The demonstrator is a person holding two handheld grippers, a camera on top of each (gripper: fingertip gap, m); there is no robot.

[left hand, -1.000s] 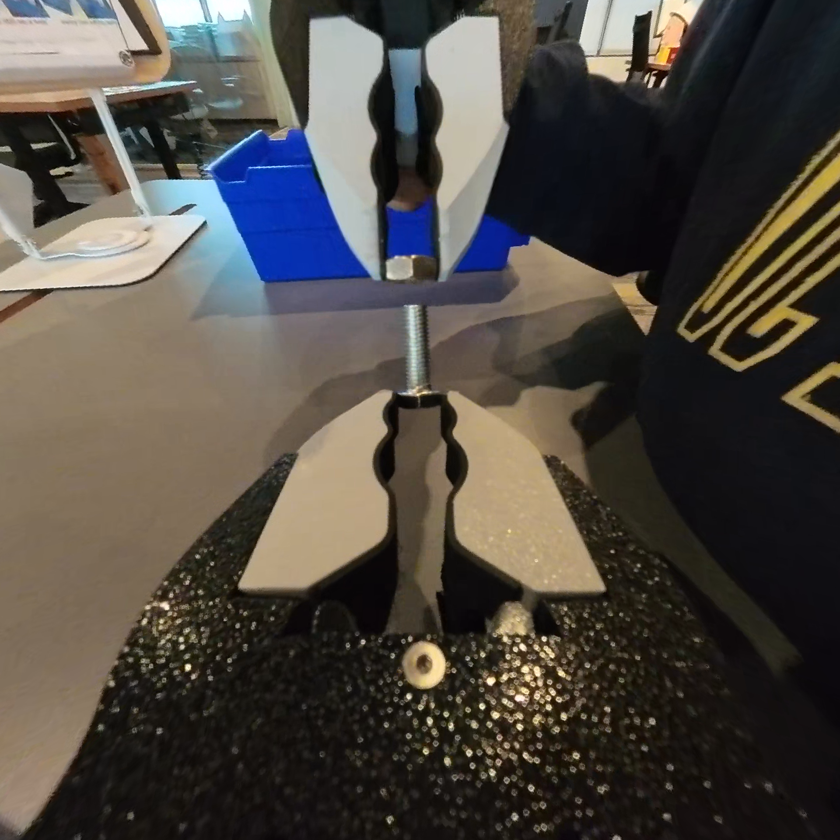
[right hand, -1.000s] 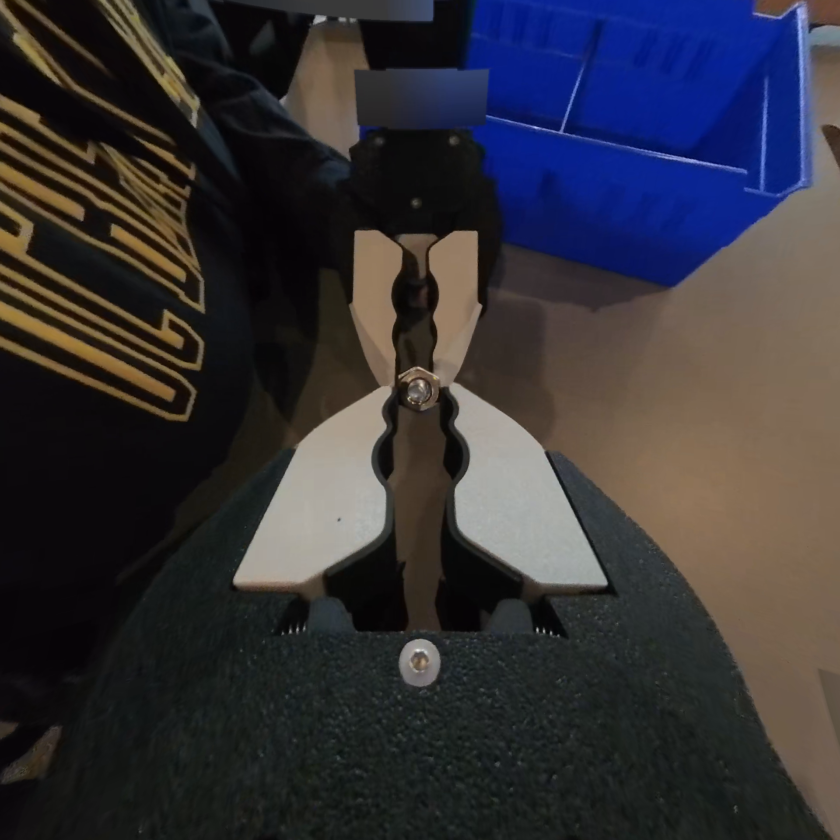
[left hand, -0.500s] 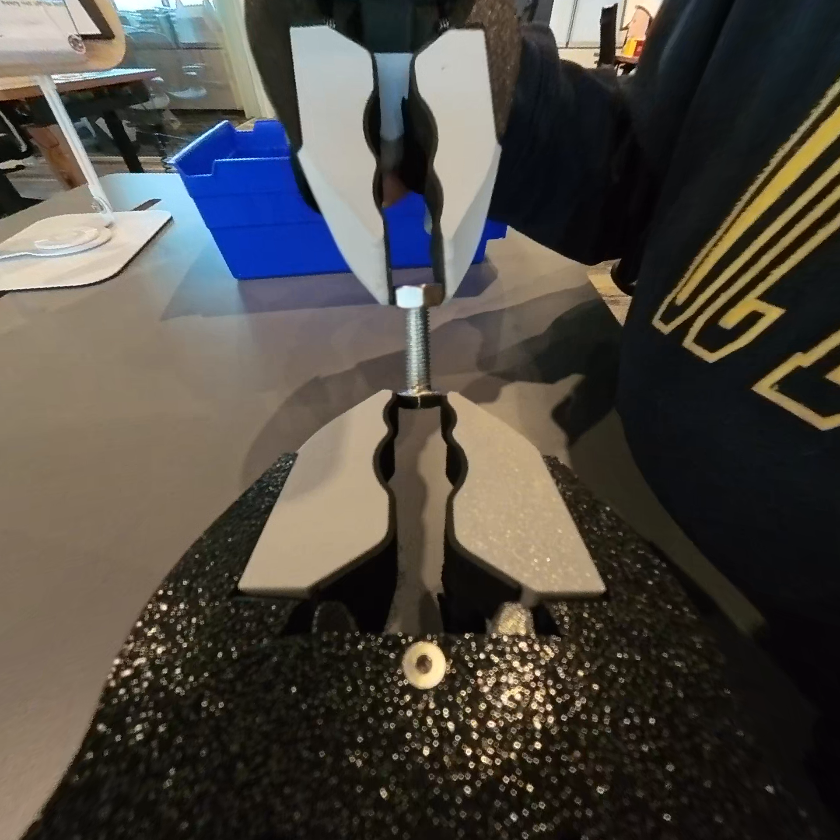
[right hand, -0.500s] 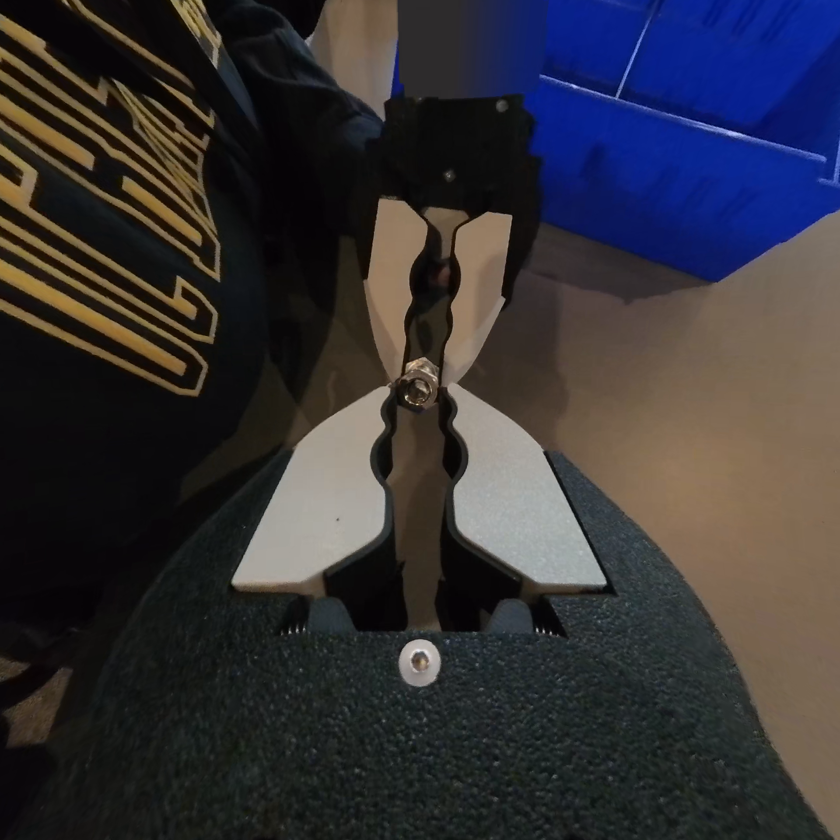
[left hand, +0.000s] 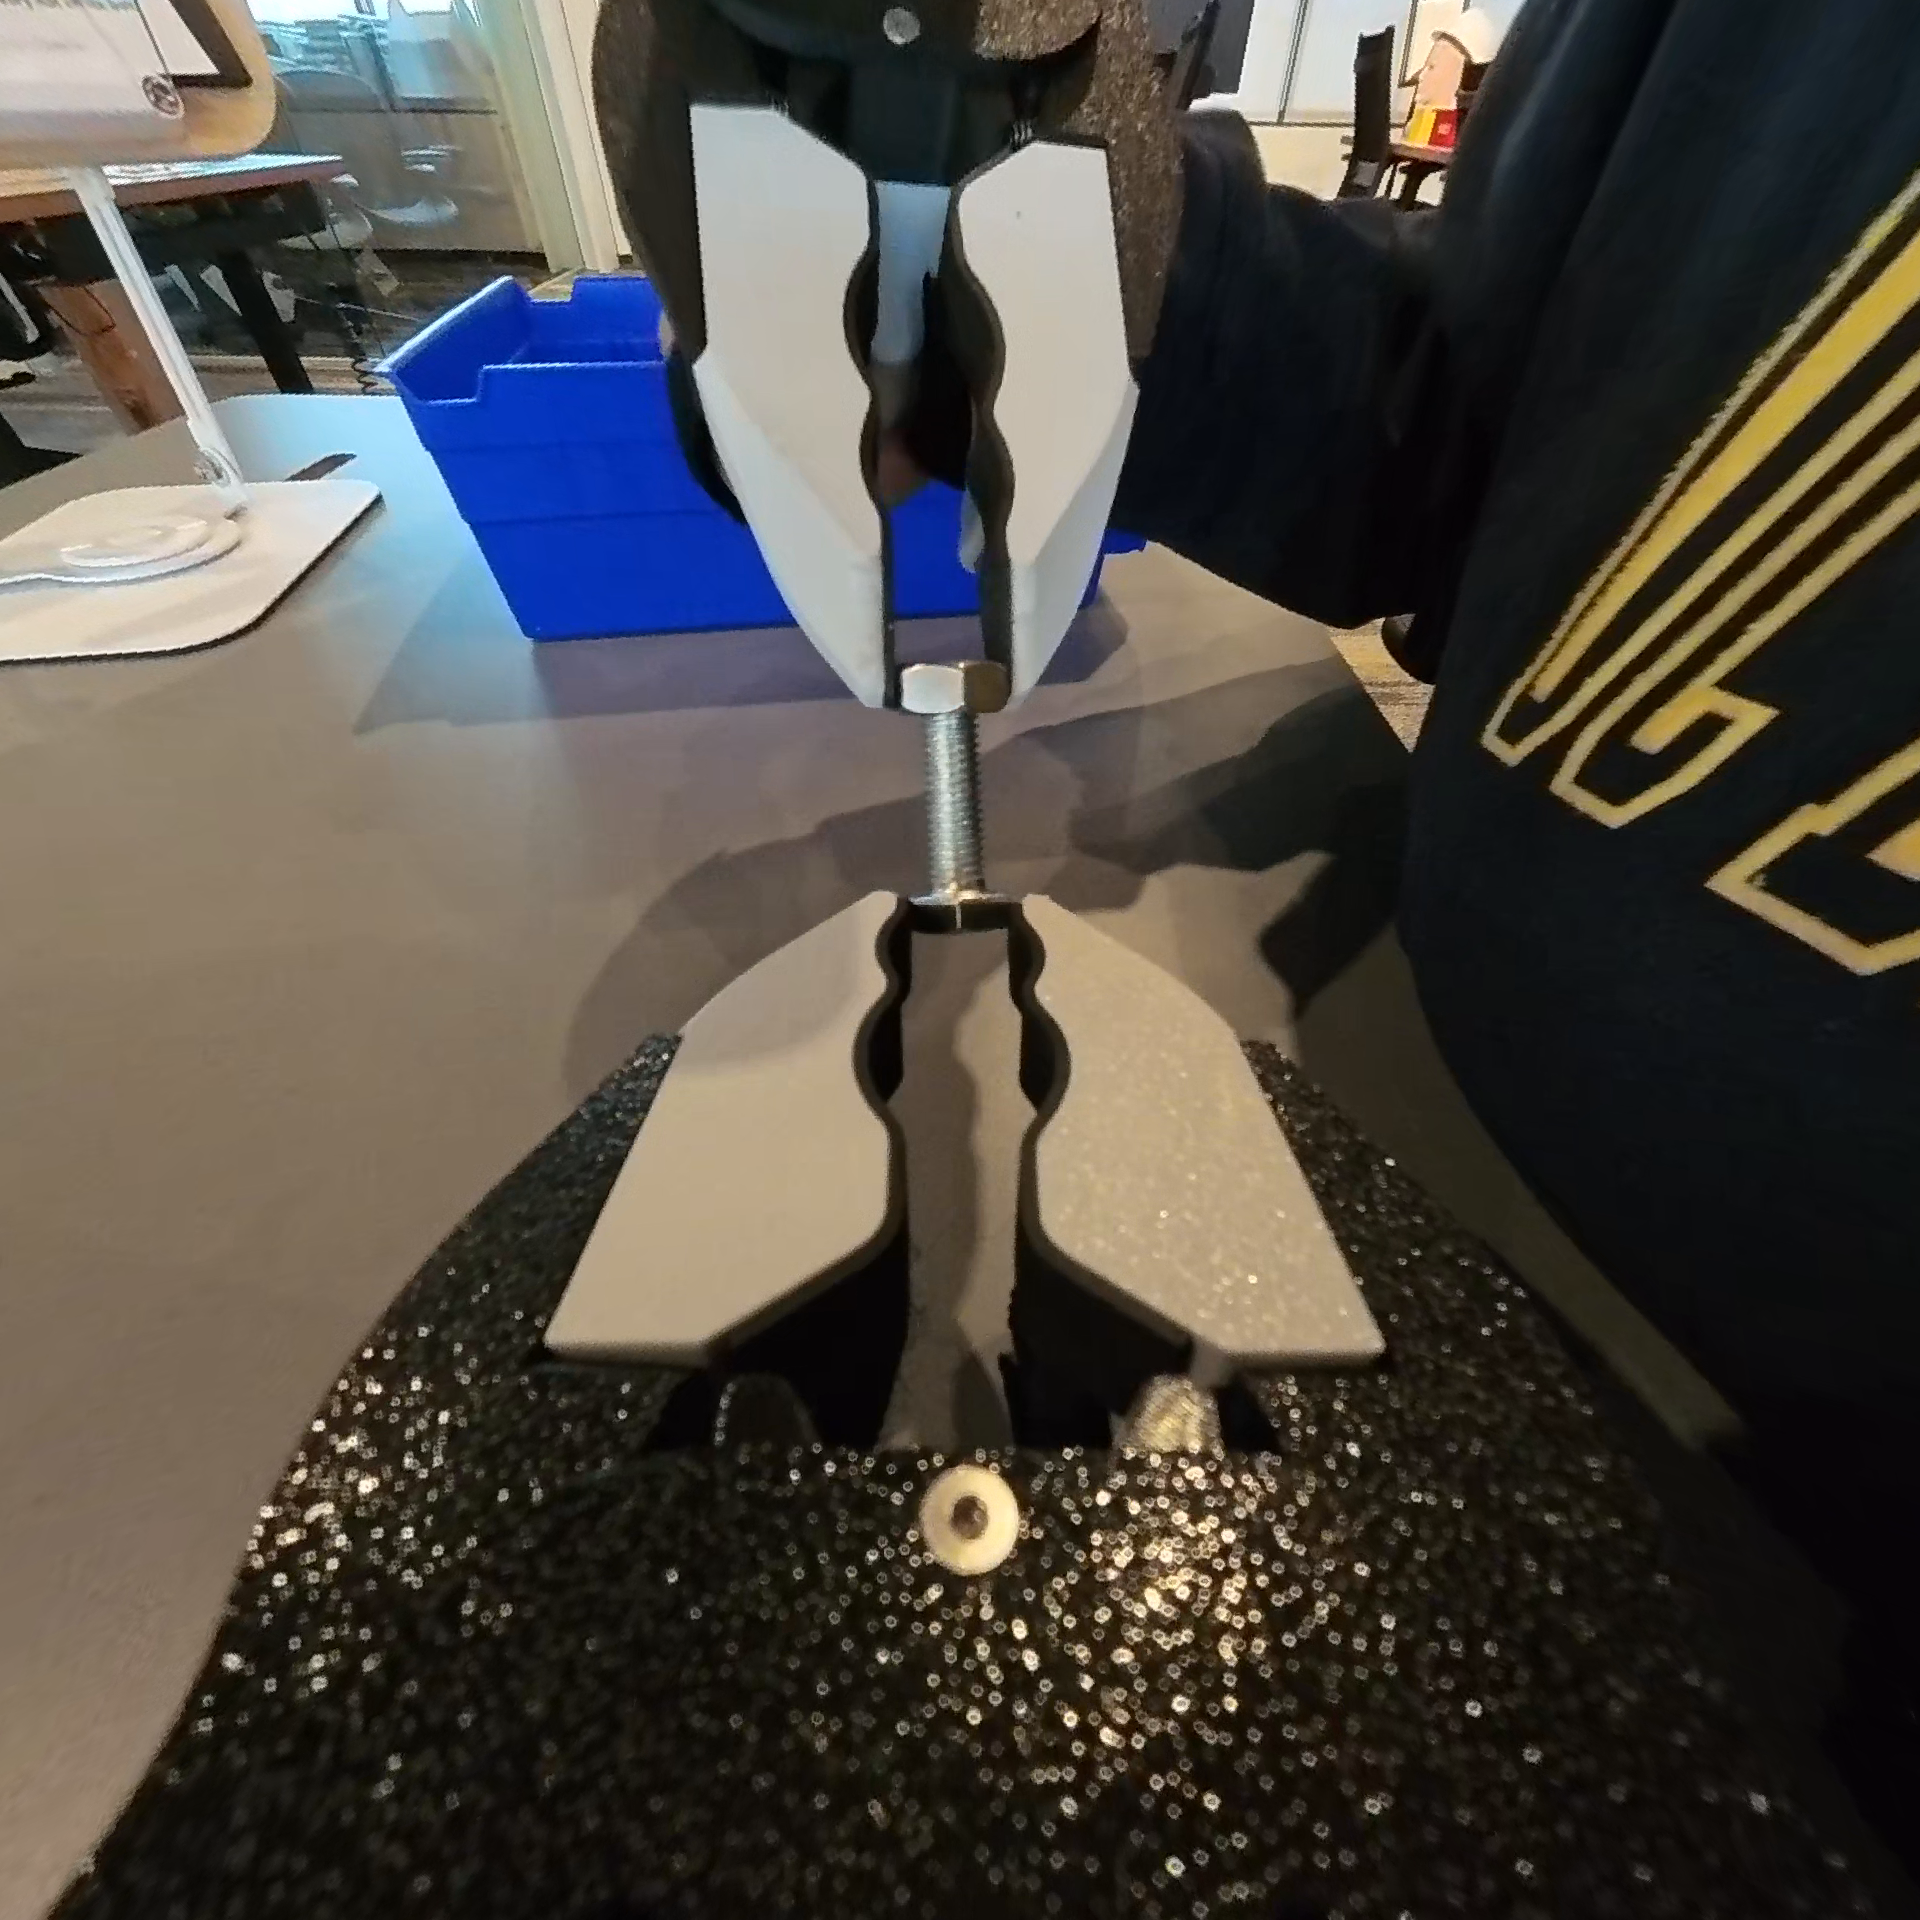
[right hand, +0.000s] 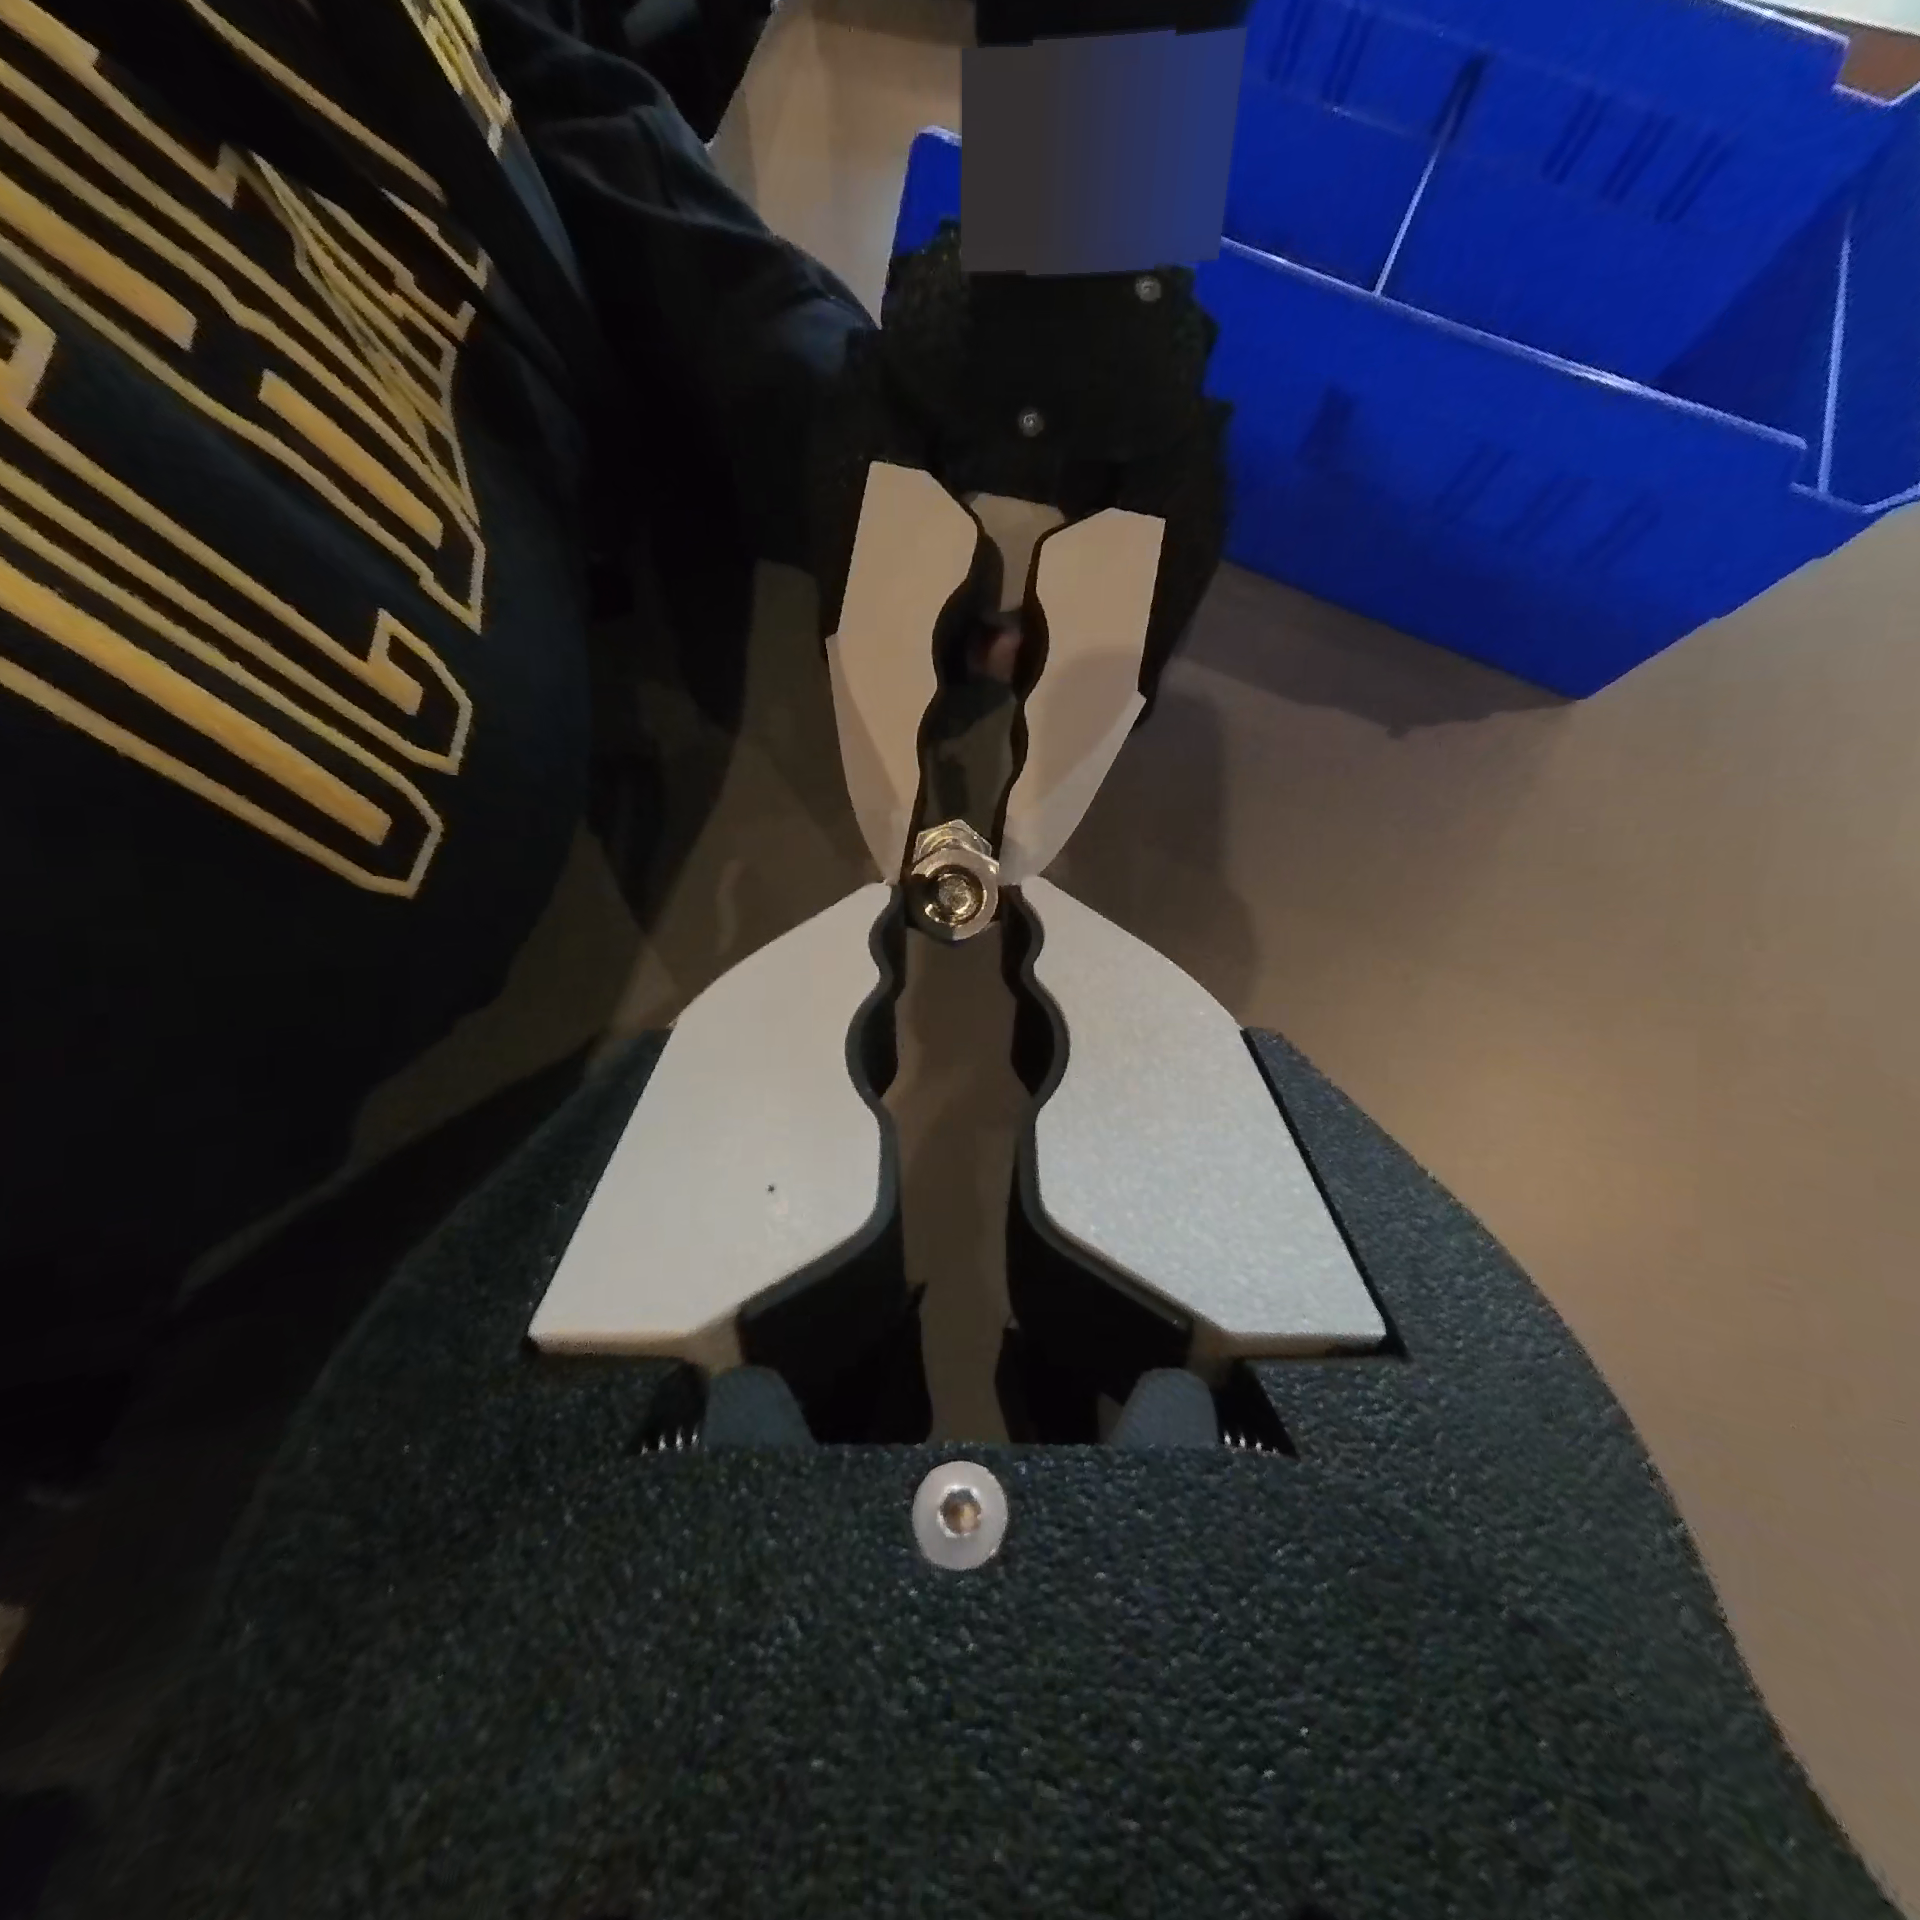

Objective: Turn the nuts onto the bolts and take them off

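Observation:
A silver bolt [left hand: 948, 810] spans the gap between my two grippers above the grey table [left hand: 312, 883]. My left gripper [left hand: 961, 920] is shut on the bolt's head end. My right gripper [left hand: 951, 691] comes in from the top of the left wrist view and is shut on a hex nut [left hand: 954, 688] at the far end of the thread. In the right wrist view my right gripper [right hand: 951, 914] holds the nut [right hand: 951, 920] end-on, with the bolt tip showing in its hole. The left gripper [right hand: 948, 847] faces it, tilted.
A blue divided bin [left hand: 582, 499] stands on the table behind the grippers and also shows in the right wrist view [right hand: 1507, 416]. A white pad with a clear stand [left hand: 156, 561] lies at the far left. A person's dark sweatshirt [left hand: 1662, 623] fills the right side. The grippers are tip to tip, or close to it.
The grippers have twisted relative to each other about the bolt; in the right wrist view the left gripper now looks more tilted. Both stay shut on the bolt and nut.

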